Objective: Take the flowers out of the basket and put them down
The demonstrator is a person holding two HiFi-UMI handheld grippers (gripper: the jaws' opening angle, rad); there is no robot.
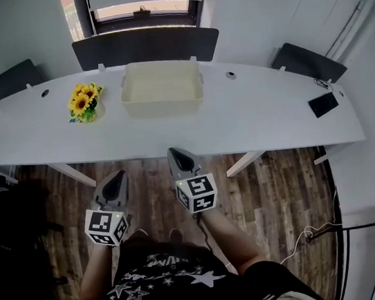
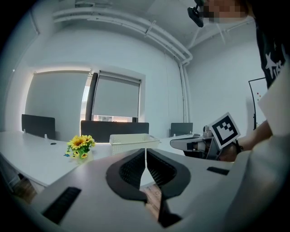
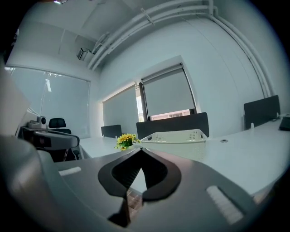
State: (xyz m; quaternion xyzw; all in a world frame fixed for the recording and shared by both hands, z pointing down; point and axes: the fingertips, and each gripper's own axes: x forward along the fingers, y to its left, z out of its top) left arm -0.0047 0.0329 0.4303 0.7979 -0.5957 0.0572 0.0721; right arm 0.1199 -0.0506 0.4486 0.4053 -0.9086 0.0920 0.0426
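Nearest, the left gripper (image 1: 116, 176) and right gripper (image 1: 174, 153) hung clenched on nothing above the wooden floor (image 1: 274, 184), short of the white table (image 1: 250, 122). On it the flowers (image 1: 84, 101) stood upright, stems vertical, blooms up, just outside the basket (image 1: 163, 107) at its nine o'clock. Beyond rose a dark divider (image 1: 146, 47) and a window (image 1: 141, 9).
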